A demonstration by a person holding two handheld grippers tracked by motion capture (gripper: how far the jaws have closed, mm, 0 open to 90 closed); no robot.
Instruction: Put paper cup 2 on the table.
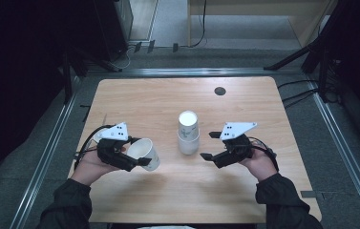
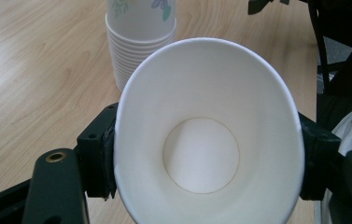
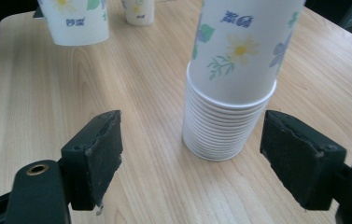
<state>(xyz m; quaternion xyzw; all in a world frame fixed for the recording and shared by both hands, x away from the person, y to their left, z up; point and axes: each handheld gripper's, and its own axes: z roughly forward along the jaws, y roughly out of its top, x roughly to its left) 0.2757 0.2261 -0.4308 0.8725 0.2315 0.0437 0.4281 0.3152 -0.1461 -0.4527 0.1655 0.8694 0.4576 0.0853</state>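
My left gripper point(image 1: 142, 161) clenches one empty paper cup point(image 1: 145, 153), squeezing its mouth oval at the table's point(image 1: 244, 191) seven o'clock. At centre stands one stack of upturned cups point(image 1: 188, 132); I cannot count its crowded rims. My right gripper point(image 1: 210, 145) hangs released at its three o'clock, jaws wide, grasping nothing.

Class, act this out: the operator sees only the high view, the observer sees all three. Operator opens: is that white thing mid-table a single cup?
Observer: No, the stack is many nested cups with flower prints.
Operator: How firmly does the left tool hold its cup?
Observer: The left tool has its pads pressed on the cup, squeezing its rim into an oval.
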